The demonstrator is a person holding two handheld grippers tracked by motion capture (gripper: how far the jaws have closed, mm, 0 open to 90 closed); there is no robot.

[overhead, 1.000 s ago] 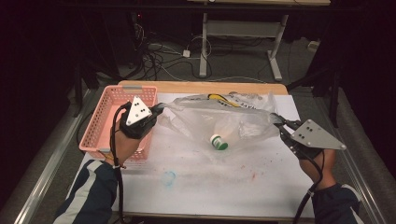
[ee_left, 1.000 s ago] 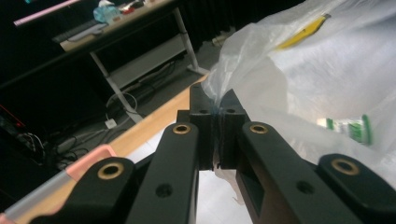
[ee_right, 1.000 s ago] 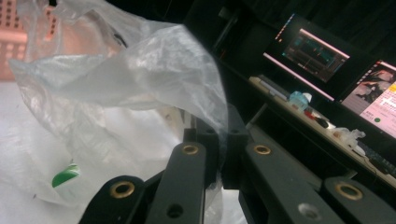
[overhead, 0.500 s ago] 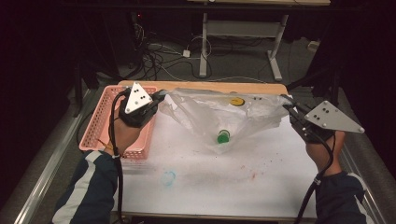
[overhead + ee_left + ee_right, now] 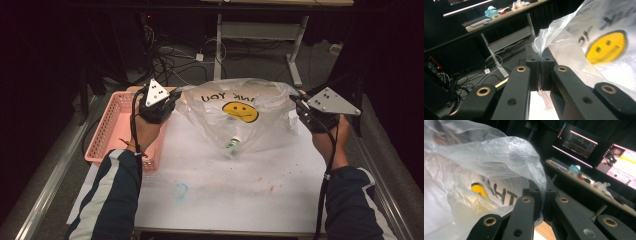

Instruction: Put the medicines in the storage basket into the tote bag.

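Observation:
A clear plastic bag (image 5: 235, 117) with a yellow smiley face and black letters hangs stretched between my two grippers above the white table (image 5: 225, 195). Inside it, at the bottom, lies a small white bottle with a green cap (image 5: 231, 146). My left gripper (image 5: 173, 98) is shut on the bag's left edge; in the left gripper view the film (image 5: 554, 32) is pinched between the pads (image 5: 539, 72). My right gripper (image 5: 296, 102) is shut on the bag's right edge, and the plastic (image 5: 499, 152) drapes over its jaws (image 5: 541, 195).
A pink plastic basket (image 5: 112, 127) stands at the table's left edge, under my left hand. A faint blue mark (image 5: 180, 190) and reddish specks show on the table top. A desk frame with cables (image 5: 220, 45) stands on the floor behind.
Both grippers moved away from me and lifted the bag's edges. The bag now hangs upright with the smiley facing the camera, and the bottle slid to its bottom.

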